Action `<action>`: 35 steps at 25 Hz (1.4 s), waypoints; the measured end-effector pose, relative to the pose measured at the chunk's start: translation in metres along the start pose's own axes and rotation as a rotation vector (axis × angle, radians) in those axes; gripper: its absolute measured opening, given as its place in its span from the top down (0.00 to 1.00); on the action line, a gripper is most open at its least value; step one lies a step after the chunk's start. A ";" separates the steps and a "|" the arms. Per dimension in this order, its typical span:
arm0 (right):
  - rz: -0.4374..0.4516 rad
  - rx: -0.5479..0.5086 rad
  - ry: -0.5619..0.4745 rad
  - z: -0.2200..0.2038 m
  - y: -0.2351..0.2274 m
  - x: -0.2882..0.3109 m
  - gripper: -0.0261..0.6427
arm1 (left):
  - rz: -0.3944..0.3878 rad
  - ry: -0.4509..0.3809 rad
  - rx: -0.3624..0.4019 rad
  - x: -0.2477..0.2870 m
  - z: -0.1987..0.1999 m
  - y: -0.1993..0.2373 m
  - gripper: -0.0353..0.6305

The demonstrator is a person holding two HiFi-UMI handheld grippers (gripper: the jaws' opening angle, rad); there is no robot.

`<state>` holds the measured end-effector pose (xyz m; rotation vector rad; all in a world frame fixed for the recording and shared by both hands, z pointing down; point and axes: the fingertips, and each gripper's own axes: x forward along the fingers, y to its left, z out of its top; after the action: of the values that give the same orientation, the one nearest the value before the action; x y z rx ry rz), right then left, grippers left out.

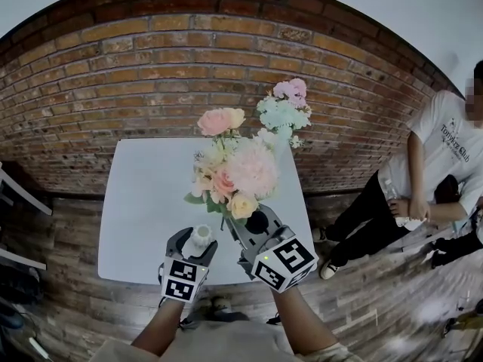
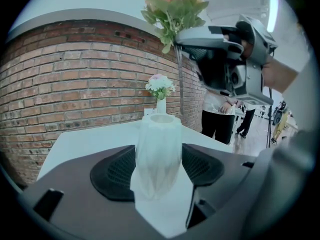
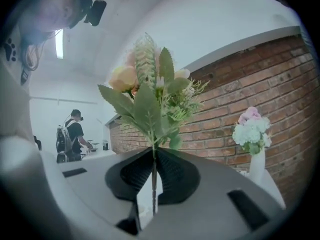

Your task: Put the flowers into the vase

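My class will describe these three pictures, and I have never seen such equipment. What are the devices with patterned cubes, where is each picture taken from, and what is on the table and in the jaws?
There is no robot here. A person holds a two-jaw tool in each hand, and the patterned cubes are part of the tools. One picture comes from a camera on the person's head, looking down. The other two come from cameras riding on each tool. The left gripper clamps a white vase. The right gripper pinches the stem of a flower bunch. On the white table stands a second vase of flowers, near the brick wall.
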<state>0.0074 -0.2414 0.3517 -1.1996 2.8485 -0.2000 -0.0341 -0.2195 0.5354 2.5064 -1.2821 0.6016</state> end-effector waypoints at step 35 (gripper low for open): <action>0.076 -0.047 0.046 -0.100 0.035 0.020 0.91 | -0.011 -0.001 -0.002 0.002 0.002 0.003 0.51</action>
<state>-0.0408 -0.2210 0.4457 -1.1068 2.9482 -0.1602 -0.0352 -0.2230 0.5349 2.5104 -1.2683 0.5963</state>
